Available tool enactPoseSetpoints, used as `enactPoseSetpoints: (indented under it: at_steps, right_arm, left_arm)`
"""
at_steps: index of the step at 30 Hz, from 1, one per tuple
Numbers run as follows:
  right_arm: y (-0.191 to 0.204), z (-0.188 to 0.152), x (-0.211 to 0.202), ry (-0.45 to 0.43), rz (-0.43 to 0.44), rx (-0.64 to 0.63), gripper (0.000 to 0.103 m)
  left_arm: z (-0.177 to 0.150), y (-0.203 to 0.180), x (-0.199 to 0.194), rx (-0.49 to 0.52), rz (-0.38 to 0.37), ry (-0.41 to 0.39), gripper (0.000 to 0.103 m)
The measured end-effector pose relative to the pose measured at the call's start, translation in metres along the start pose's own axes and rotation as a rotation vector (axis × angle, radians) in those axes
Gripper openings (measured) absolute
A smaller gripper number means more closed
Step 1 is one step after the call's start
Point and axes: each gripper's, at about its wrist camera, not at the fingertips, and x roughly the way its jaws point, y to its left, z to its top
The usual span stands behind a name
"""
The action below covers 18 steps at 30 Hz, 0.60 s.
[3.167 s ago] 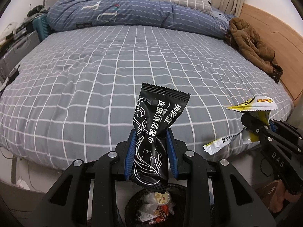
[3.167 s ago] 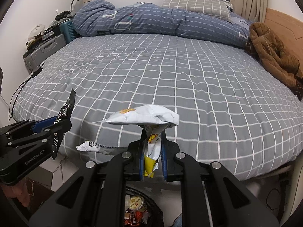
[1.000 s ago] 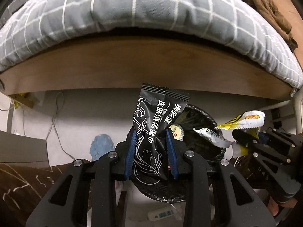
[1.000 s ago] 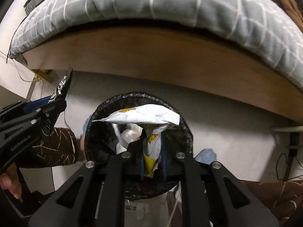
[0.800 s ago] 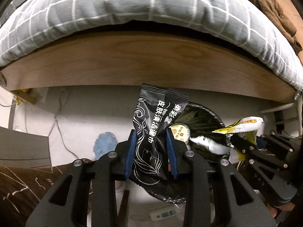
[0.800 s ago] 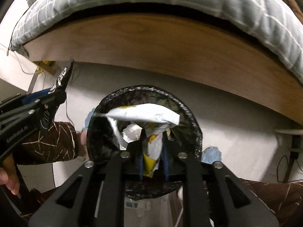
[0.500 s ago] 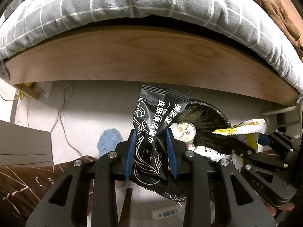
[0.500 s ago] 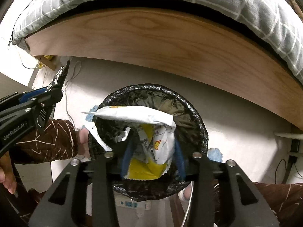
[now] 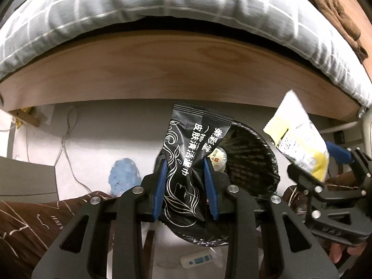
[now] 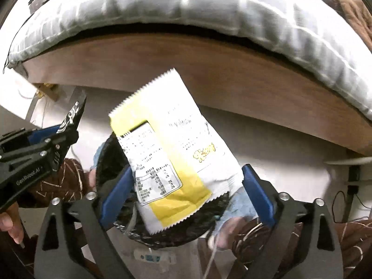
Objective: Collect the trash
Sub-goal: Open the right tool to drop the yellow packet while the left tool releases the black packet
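Right wrist view showed the right gripper (image 10: 186,186) spread wide, its white-and-yellow crinkled snack wrapper (image 10: 176,148) loose above the round black-lined trash bin (image 9: 253,162), so the left gripper (image 9: 184,183), clamping the black foil wipe packet (image 9: 188,165), ought to centre over the bin before releasing.

Wooden bed frame (image 9: 162,69) under a grey checked duvet (image 9: 186,2), pale floor (image 9: 104,125) with trailing cable (image 9: 66,144) below.

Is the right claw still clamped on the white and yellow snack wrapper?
No, the right claw is spread wide and the white and yellow snack wrapper hangs loose between its jaws.
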Motion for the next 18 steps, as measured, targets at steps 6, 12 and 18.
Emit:
enactPoseSetpoints:
  at_steps: [6,12,18]
  right_arm:
    - [-0.035,-0.006,-0.010,-0.028,-0.037,0.070,0.095]
    - [-0.057,-0.008,-0.024,-0.060,-0.067,0.144,0.095]
    - [-0.064,-0.006,-0.031,-0.092,-0.089,0.149,0.095]
  left_arm:
    - [0.001,-0.030,0.006,0.043,-0.032,0.016,0.031]
    - [0.003,-0.055,0.011,0.090,-0.050,0.023,0.031]
    - [0.003,-0.063,0.012,0.109,-0.051,0.020,0.033]
